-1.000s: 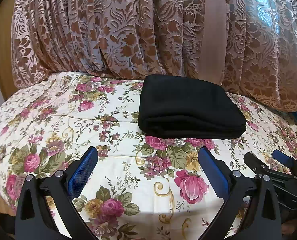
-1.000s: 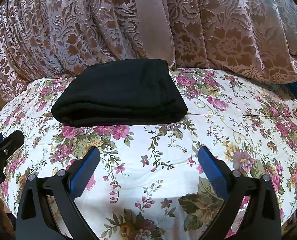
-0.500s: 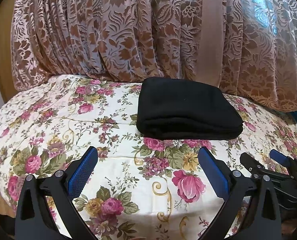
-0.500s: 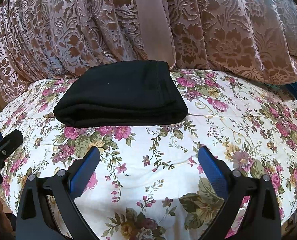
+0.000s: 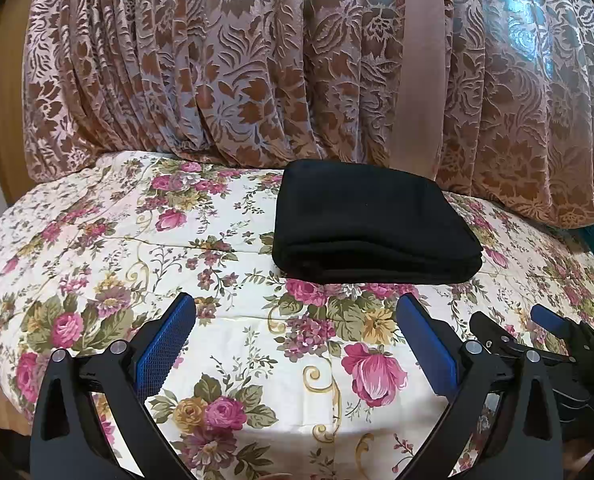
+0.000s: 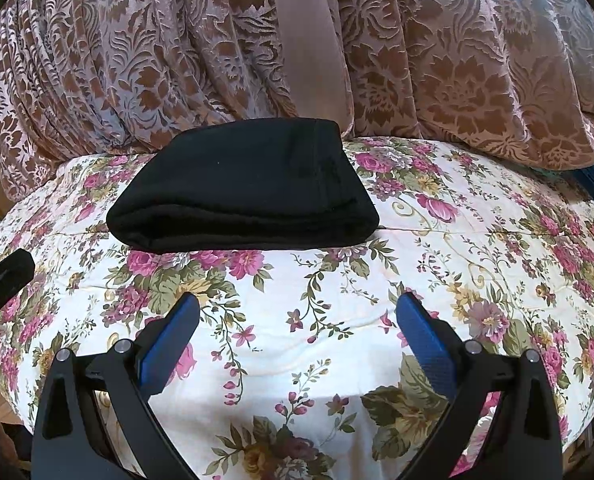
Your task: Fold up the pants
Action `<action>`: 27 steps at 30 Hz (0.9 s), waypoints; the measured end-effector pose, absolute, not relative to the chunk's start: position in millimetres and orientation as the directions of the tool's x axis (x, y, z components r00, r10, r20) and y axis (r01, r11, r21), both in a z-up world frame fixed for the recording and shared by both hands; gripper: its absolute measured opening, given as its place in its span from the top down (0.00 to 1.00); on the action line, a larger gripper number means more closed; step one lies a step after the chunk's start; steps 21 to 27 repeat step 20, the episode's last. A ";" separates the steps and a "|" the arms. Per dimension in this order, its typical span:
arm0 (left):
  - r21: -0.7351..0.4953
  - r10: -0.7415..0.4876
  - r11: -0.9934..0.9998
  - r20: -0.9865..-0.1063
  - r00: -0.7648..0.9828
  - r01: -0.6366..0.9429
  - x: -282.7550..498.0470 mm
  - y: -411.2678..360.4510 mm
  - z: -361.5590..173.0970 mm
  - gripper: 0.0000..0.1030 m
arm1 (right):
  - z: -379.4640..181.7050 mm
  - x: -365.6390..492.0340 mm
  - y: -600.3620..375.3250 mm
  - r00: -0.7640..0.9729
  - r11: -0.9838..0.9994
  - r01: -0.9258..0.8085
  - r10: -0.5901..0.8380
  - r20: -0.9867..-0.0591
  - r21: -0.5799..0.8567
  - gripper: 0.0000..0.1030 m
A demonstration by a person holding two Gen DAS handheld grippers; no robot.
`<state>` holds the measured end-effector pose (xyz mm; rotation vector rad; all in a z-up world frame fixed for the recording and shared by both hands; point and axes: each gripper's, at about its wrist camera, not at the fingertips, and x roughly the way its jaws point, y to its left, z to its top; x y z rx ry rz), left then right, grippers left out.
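- Where the flowered bedspread [image 5: 225, 332] covers the bed, the black pants [image 5: 373, 228] lie folded into a thick, neat rectangle, stacked layers showing along the near edge.
- From the left gripper [image 5: 295, 320], the pants sit toward 1 o'clock; its blue fingers [image 5: 165, 344] are spread wide, holding nothing, above the bedspread.
- From the right gripper [image 6: 297, 320], the pants [image 6: 249, 188] sit toward 11 o'clock; its fingers [image 6: 425, 340] are likewise spread and bare.
- A brown patterned curtain [image 5: 257, 60] hangs at 12 o'clock, just behind the pants.
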<state>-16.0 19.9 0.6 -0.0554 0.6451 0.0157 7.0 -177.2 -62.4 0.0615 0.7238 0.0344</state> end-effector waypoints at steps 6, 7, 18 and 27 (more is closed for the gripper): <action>-0.036 0.010 0.999 -0.598 0.801 -0.039 -16.9 17.9 1.7 0.04 | -65.3 8.7 -177.1 0.744 0.998 -0.010 0.051 -0.666 0.066 0.04; -0.034 0.014 0.998 -0.595 0.804 -0.043 -17.4 18.2 1.5 0.04 | -66.0 9.0 -177.2 0.744 0.998 -0.009 0.050 -0.667 0.065 0.04; -0.075 -0.055 0.997 -0.713 0.699 0.002 5.5 19.8 -41.3 0.04 | -75.9 15.8 -208.5 0.718 0.995 0.048 0.028 -0.696 0.089 0.03; -0.081 -0.058 0.997 -0.734 0.677 -0.003 12.0 21.1 -52.8 0.04 | -83.5 20.8 -225.1 0.697 0.993 0.074 0.011 -0.717 0.087 0.02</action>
